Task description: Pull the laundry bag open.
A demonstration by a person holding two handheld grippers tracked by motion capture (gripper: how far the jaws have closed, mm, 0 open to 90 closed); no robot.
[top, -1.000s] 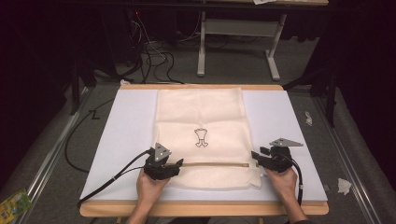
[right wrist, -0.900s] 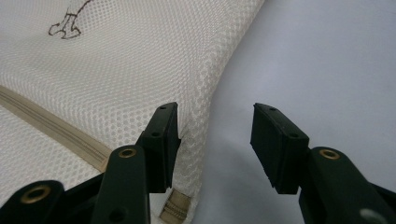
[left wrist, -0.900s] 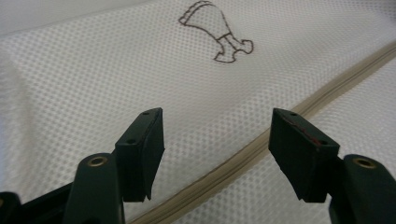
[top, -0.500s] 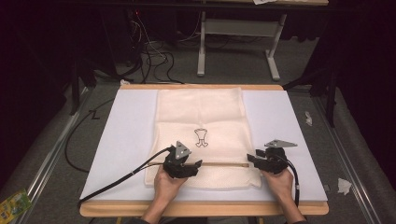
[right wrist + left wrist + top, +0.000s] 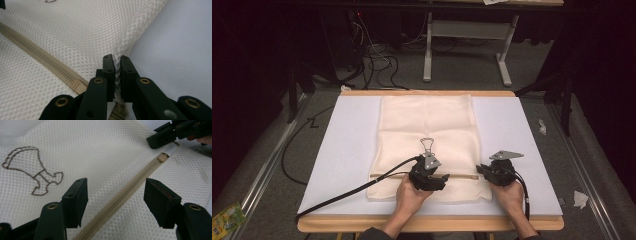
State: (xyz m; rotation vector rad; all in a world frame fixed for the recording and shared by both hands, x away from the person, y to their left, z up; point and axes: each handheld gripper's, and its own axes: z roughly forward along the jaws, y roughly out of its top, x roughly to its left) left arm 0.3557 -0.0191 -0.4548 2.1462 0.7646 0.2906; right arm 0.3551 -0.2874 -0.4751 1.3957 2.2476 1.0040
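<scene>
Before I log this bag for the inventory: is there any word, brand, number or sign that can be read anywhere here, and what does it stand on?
No readable words or numbers.
mesh bag: a brown stitched emblem, an outline figure, no letters.
green packet on the floor at the lower left: print too small and blurred to read.

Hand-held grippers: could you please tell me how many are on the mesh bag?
2: the left hand-held gripper over the zipper mid-bag, the right hand-held gripper pinching the mesh bag at its right edge.
</scene>
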